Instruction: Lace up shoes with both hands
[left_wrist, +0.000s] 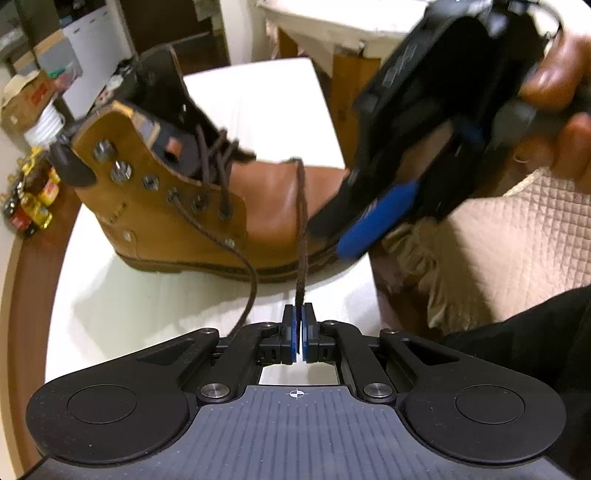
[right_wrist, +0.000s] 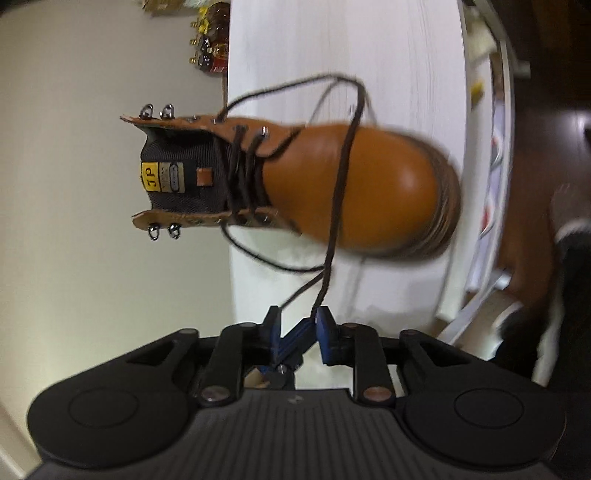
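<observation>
Left gripper (left_wrist: 299, 314) jaws clamped on brown lace (left_wrist: 302, 229), right gripper (right_wrist: 297, 325) jaws apart, tan boot (right_wrist: 362, 188) behind

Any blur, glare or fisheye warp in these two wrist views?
Left wrist view: the right hand-held gripper is motion-blurred, the white table is overexposed, and its edge bows. Right wrist view: the boot toe and lace smear; the toe shows glare.

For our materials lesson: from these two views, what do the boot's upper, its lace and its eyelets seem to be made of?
Boot upper: probably smooth tan leather with a soft sheen, judging by the highlight on the toe; it could be synthetic.
Lace: dark brown braided cord, matte; a woven texture shows.
Eyelets: apparently bright metal, since they glint silver.
</observation>
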